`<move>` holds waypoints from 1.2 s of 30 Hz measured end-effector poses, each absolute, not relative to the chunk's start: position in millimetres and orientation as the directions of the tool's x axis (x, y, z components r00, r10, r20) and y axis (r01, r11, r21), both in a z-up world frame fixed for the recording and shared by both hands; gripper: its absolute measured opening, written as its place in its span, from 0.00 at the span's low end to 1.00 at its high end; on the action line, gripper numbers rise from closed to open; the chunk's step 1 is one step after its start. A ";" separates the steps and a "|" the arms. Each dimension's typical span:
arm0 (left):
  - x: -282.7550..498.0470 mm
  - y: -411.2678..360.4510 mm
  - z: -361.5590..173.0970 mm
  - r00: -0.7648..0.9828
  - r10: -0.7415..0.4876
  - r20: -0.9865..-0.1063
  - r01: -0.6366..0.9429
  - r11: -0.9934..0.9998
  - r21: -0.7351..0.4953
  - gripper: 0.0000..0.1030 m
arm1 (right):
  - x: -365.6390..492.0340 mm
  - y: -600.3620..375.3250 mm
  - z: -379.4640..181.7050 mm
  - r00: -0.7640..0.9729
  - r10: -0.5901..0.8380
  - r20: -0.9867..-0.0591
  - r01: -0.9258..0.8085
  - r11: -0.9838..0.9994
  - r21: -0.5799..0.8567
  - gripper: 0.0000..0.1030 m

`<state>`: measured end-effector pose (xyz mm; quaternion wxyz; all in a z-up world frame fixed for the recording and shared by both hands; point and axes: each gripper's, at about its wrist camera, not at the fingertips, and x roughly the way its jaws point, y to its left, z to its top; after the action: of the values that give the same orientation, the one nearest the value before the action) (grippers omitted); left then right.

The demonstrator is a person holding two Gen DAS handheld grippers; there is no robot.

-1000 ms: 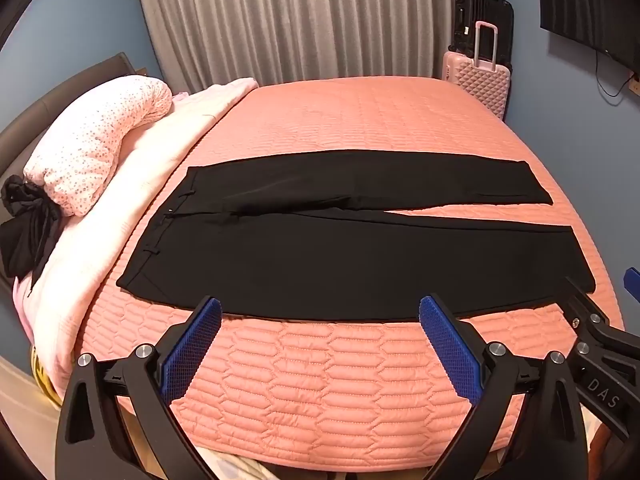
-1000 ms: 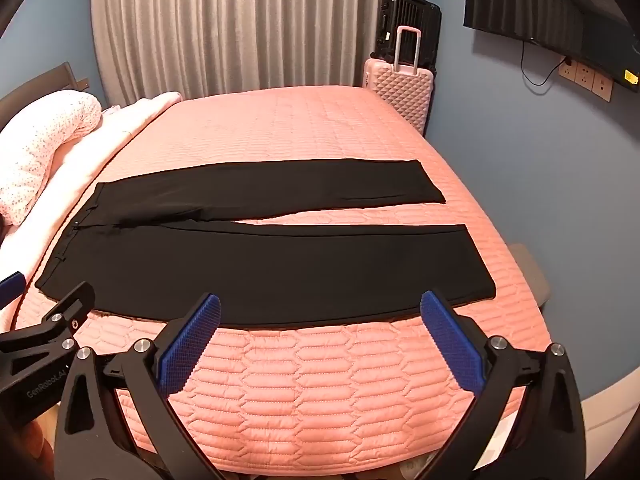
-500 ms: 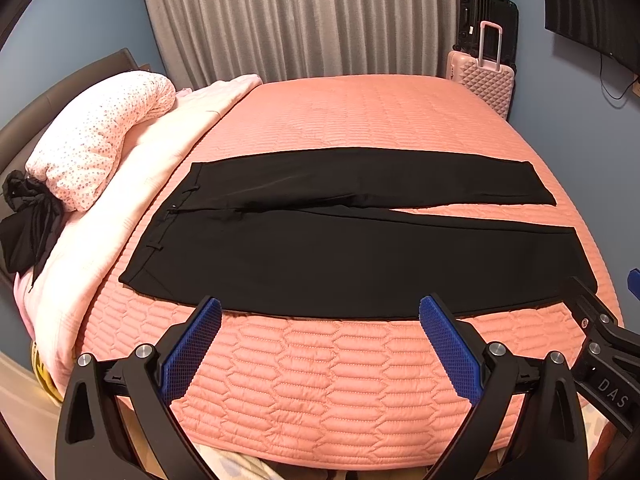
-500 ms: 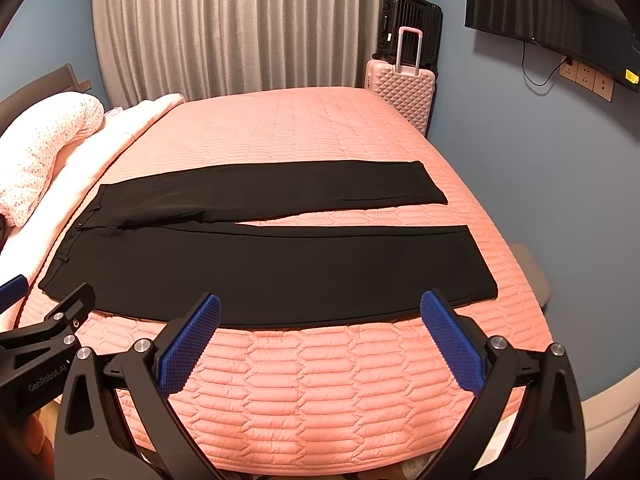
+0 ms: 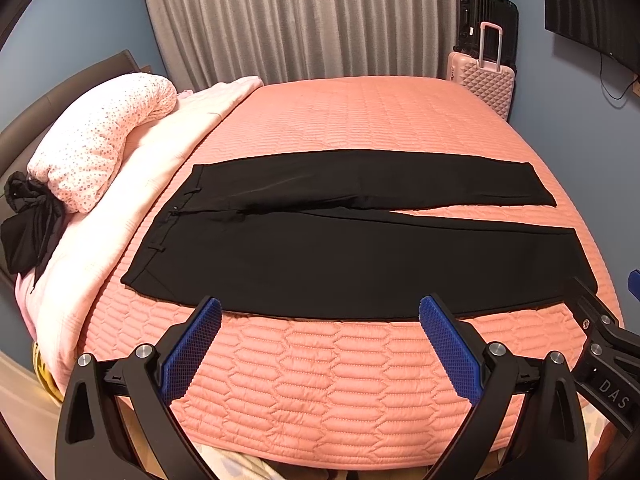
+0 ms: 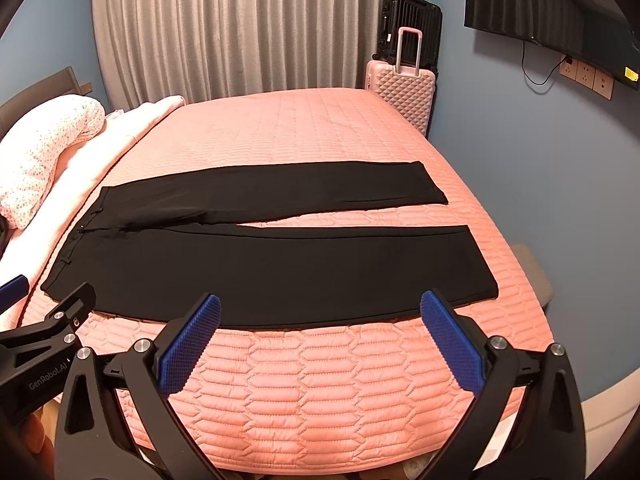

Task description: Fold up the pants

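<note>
Black pants lie flat on the pink quilted bed, waistband to the left, both legs stretched to the right and slightly apart. They show in the right wrist view too. My left gripper is open and empty, hovering just before the near edge of the pants, toward the waist half. My right gripper is open and empty, before the near edge toward the leg ends. Each gripper shows at the edge of the other's view.
A rolled pink dotted duvet and pale blanket lie along the bed's left side, with a black garment beside them. A pink suitcase and black suitcase stand by the curtain. A wall TV hangs right.
Both grippers have drifted slightly forward and up toward the bed; the pants lie as before. Both grippers stay open.
</note>
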<state>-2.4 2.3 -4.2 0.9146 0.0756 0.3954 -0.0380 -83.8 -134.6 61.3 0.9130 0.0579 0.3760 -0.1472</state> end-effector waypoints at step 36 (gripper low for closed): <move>-1.3 2.0 -1.7 0.679 -0.013 -0.734 0.130 0.986 0.104 0.95 | -82.9 -132.7 60.6 0.674 -0.213 -0.707 0.309 0.951 0.008 0.96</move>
<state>-1.3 2.0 -1.7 0.9133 0.0737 0.3986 -0.0390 -82.9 -132.7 60.6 0.9128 0.0634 0.3774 -0.1428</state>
